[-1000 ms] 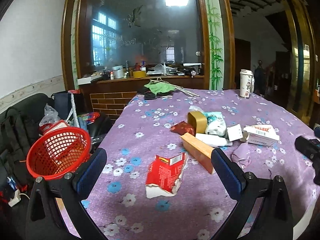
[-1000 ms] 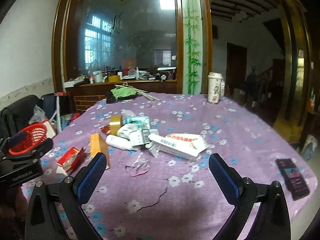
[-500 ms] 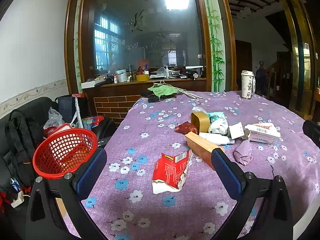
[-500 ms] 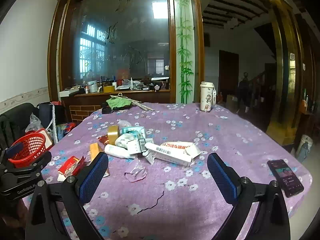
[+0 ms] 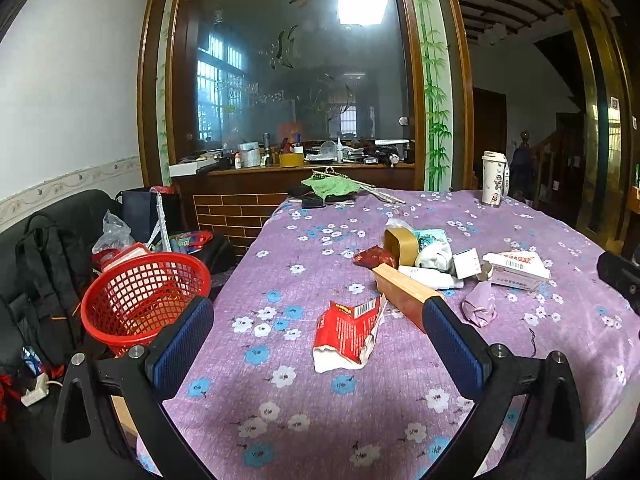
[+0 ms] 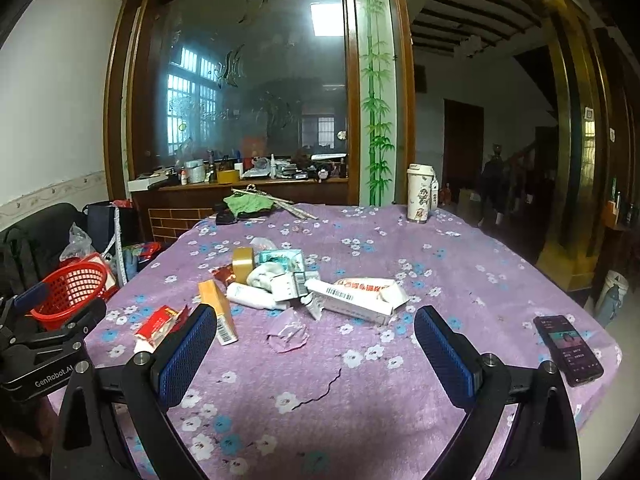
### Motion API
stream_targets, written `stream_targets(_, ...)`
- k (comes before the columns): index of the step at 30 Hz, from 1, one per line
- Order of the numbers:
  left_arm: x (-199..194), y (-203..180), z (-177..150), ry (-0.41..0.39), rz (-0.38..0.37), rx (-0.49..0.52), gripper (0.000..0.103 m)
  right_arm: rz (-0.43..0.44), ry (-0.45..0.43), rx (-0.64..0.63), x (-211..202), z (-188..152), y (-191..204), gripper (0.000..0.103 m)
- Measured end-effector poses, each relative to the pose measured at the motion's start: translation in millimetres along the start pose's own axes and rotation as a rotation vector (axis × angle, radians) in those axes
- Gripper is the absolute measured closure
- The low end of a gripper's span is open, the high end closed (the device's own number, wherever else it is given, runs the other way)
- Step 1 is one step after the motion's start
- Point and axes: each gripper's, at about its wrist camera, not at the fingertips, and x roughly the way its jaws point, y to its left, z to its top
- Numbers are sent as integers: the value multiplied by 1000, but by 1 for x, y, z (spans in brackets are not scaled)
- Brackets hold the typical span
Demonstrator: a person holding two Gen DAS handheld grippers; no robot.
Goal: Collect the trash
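My left gripper (image 5: 318, 342) hangs wide open and empty above the purple floral tablecloth (image 5: 320, 408), the torn red wrapper (image 5: 346, 334) lying between its fingers in view. My right gripper (image 6: 316, 346) is equally spread, holding nothing, with a crumpled purple wrapper (image 6: 289, 335) ahead. Boxes and tubes (image 6: 352, 294) cluster mid-table; the red basket (image 5: 140, 296) stands off the table's left edge.
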Motion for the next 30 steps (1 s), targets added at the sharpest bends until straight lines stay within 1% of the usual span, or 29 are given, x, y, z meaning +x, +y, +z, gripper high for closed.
stream_targets(5,-8,7,0,6,-4,-21,0,14,26,-10,-5,-6,6,2)
stream_targets(11,-14,5,0,22,-16,-19,0,22,35,-8,-12,-5,8,2)
stream_targets(18,-30,4,0,-7,-26,-15,0,24,19,-17,-25,-4,11,2)
stream_targets(30,-30,8,0,13,-25,-29,0,29,31,-23,-25,-4,14,2)
